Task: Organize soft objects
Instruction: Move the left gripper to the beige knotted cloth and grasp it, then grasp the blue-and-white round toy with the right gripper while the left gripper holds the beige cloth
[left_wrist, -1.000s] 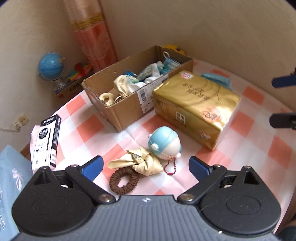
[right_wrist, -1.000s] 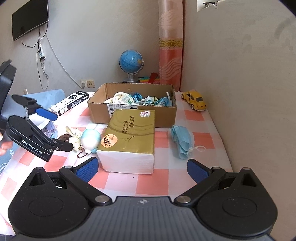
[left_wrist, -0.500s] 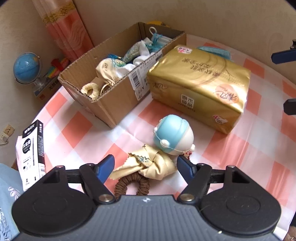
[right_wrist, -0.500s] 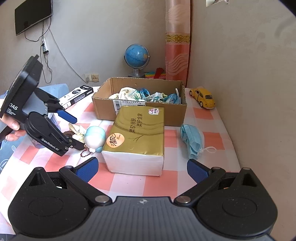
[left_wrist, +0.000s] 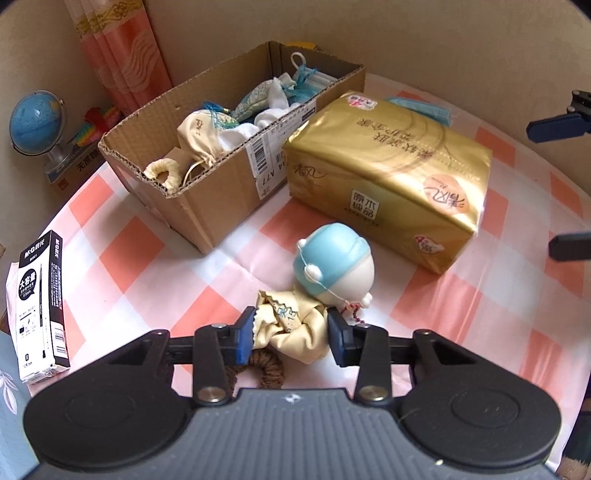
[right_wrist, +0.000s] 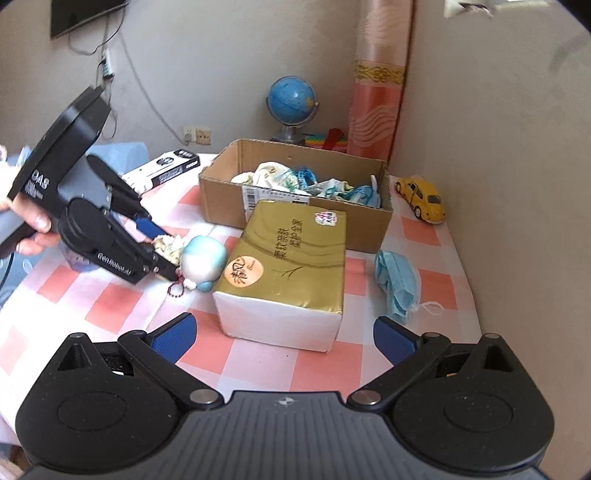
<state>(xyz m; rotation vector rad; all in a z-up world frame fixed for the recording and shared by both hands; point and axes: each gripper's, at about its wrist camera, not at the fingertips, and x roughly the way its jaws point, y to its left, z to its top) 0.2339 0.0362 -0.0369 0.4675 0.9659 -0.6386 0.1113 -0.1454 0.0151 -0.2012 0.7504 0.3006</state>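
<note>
A: What does the left gripper (left_wrist: 290, 334) hold?
B: Its pads pinch the cream pouch (left_wrist: 291, 325), on the checked cloth just near of the blue-capped doll (left_wrist: 334, 264).
A: The right gripper (right_wrist: 284, 334)?
B: Spread wide, holding nothing, near the gold tissue pack (right_wrist: 291, 258).

Looks to me like a lived-in home room, likely a bedroom or study corner. I see a table under a pink-and-white checked cloth (right_wrist: 325, 369), pushed into the corner of plain plaster walls. A peach patterned curtain (right_wrist: 376, 110) hangs at the corner. A small blue desk globe (right_wrist: 291, 99) and a yellow toy car (right_wrist: 424, 199) sit near the wall. A wall socket (right_wrist: 197, 134) with trailing cables and the dark edge of a wall-mounted screen (right_wrist: 85, 14) are in my right wrist view.
</note>
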